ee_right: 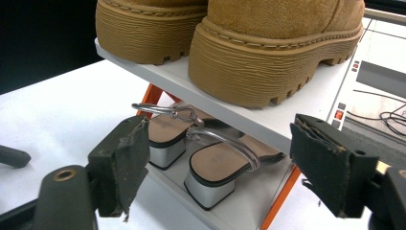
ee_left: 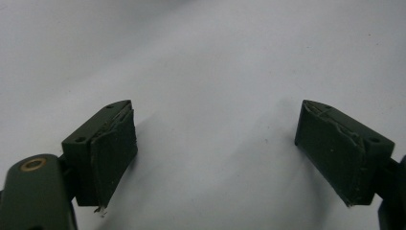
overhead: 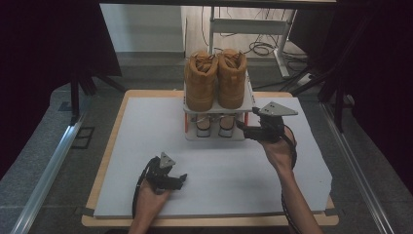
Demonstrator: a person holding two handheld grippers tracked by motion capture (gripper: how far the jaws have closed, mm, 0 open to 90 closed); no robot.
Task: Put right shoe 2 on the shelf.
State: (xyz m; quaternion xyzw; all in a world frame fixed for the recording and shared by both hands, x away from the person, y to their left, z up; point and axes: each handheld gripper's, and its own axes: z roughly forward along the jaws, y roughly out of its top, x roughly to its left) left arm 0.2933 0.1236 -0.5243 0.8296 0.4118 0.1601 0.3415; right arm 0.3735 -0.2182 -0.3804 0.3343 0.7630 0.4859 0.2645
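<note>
My right gripper (overhead: 242,127) sits at the right front corner of the small two-tier rack (overhead: 248,103), jaws apart with nothing clamped — no pad touches anything. My left gripper (overhead: 181,178) rests low on the table nearer me, well apart from the rack, jaws also spread wide over bare surface.

The high view gives the layout: tan boots (overhead: 215,78) side by side on the rack's top shelf, heels toward me, toes pointing away. Their long axis runs straight away from me. Under them, barely made out, a pair of sandals (overhead: 214,127).

The right gripper view (ee_right: 218,143) gives what the high view hides: the sandals (ee_right: 210,167) lie just ahead of my right jaws and between them, on the lower shelf. They have tan insoles, silver block heels and clear straps with a metal buckle. Their heels face my gripper, their length running away under the shelf. The boots' ridged soles (ee_right: 268,67) hang above, and the rack shows an orange leg (ee_right: 280,196).

The left gripper view shows plain white table (ee_left: 215,72) between my left pads (ee_left: 112,153).

Surface: white sheet over a wooden board (overhead: 109,146). Beyond it are grey floor, a desk frame and loose cables (overhead: 260,48); the sides are dark.
</note>
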